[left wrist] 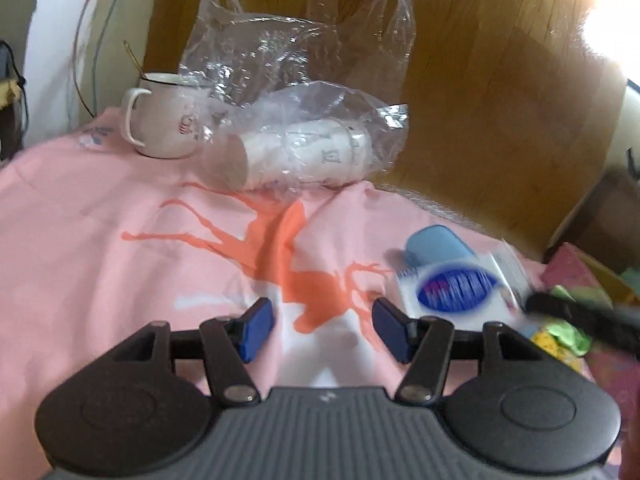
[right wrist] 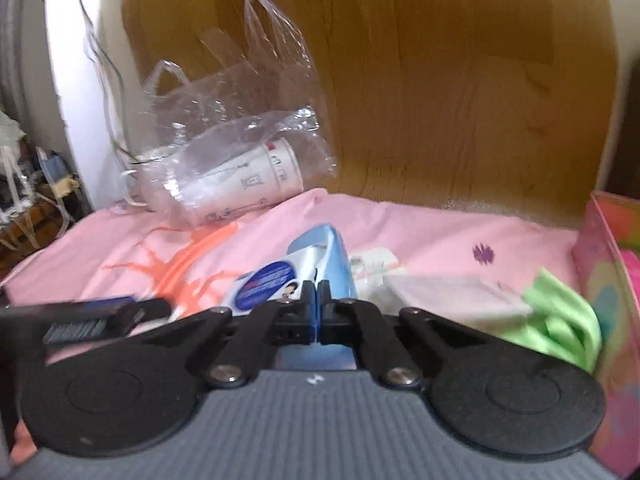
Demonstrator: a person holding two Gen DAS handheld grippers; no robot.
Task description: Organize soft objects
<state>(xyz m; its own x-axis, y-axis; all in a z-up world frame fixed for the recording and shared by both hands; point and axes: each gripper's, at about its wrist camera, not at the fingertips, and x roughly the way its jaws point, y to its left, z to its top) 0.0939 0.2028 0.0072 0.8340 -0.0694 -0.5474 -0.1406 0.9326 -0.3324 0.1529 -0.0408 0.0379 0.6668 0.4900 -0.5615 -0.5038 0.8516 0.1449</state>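
Fingers of the left gripper [left wrist: 323, 330] stand half open over the pink cloth [left wrist: 100, 240], gripping nothing; the blue-and-white tissue pack [left wrist: 456, 286] lies just to their right, light, squashy and slippery. Right gripper [right wrist: 317, 310] is pinched shut on that pack's edge; only this view shows the green cloth [right wrist: 560, 320].

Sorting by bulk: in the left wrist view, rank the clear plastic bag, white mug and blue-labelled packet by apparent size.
1. clear plastic bag
2. and 3. white mug and blue-labelled packet look similar; the packet is nearer, so unranked.
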